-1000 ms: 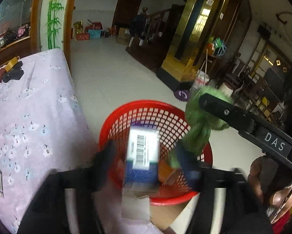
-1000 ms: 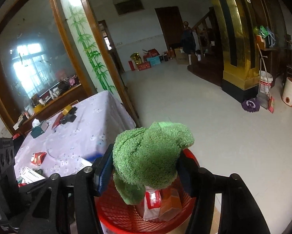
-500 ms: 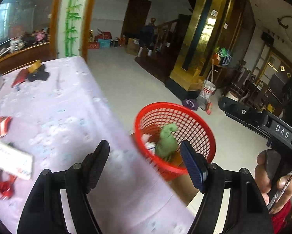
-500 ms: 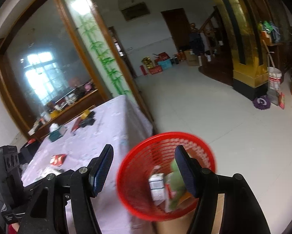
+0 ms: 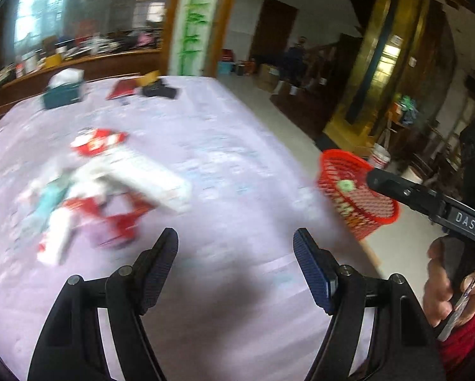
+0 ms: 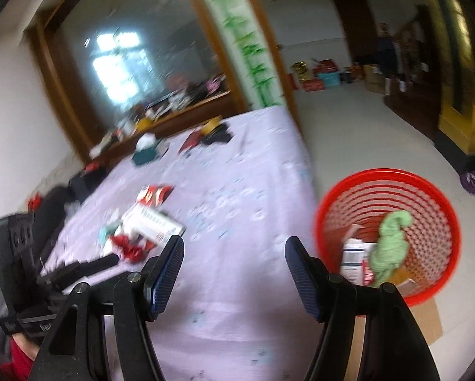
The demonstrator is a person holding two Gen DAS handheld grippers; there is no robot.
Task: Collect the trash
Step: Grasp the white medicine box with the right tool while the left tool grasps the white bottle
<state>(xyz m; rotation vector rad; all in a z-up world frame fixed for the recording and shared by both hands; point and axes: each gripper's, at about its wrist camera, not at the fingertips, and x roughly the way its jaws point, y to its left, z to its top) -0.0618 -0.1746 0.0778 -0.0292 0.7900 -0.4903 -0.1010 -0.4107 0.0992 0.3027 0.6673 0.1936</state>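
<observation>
My left gripper point(image 5: 235, 238) is open and empty over the lilac flowered tablecloth point(image 5: 224, 146). Ahead and to its left lies a blurred heap of trash point(image 5: 110, 187): red wrappers, white boxes and a teal scrap. The red mesh basket point(image 5: 361, 190) stands off the table's right edge. My right gripper point(image 6: 234, 247) is also open with nothing between its fingers, above the same cloth point(image 6: 243, 190). To its right the basket point(image 6: 440, 222) holds a green rag point(image 6: 393, 244) and a white box point(image 6: 355, 254). The trash heap point(image 6: 145, 225) lies ahead and left of it.
A teal tissue box point(image 5: 62, 93), a red booklet point(image 5: 123, 89) and a black item point(image 5: 159, 90) sit at the table's far end. A wooden sideboard point(image 5: 78, 60) runs behind the table. The basket rests on cardboard point(image 6: 428, 320) over pale floor tiles. A person's hand point(image 5: 444, 282) grips the right gripper's handle.
Both grippers have let go over the basket, the left of a white box and the right of the green rag. Both then swung left, back over the table toward the trash heap.
</observation>
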